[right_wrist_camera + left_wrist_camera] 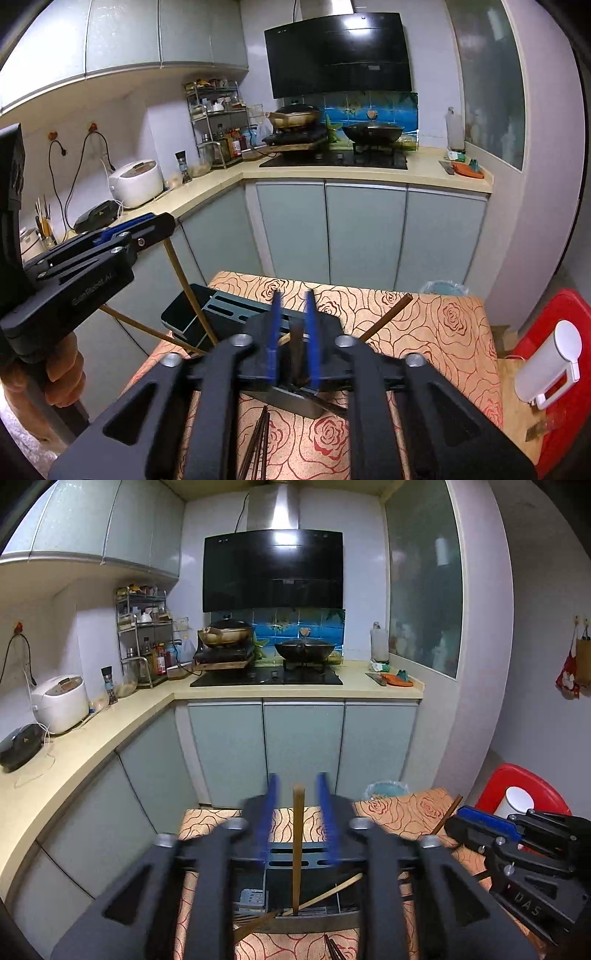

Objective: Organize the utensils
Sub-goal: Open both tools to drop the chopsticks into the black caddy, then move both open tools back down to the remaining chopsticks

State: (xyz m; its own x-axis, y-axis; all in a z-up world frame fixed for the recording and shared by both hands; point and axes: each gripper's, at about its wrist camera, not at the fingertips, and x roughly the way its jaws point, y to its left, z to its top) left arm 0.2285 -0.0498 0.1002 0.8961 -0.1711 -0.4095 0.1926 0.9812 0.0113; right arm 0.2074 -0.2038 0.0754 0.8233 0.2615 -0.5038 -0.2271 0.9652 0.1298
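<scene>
Step in hand, as I read it: dropping chopsticks into the grey slotted utensil holder that sat on the bench w/ the rose-patterned orange cloth.

Left tool: blue pads stood partly apart, w/ a light wooden chopstick upright between them, lower end down in the holder. Pads looked clear of the stick on both sides, so prob. released, not gripped. A second pale stick leaned slantwise in the same compartment.

Right tool: pads also partly apart, a dark brown chopstick standing between them over the holder's near end; motion blur made contact hard to judge, but a gap showed on each side. Another dark stick poked out to the right across the cloth.

Still to sort: a pair of dark chopsticks lay flat on the cloth just in front of the holder.

Next move, my guess: back both tools up and off w/o knocking the standing sticks, then go down for the loose pair. They're thin and flat on cloth, so it needs a low, square pinch.
</scene>
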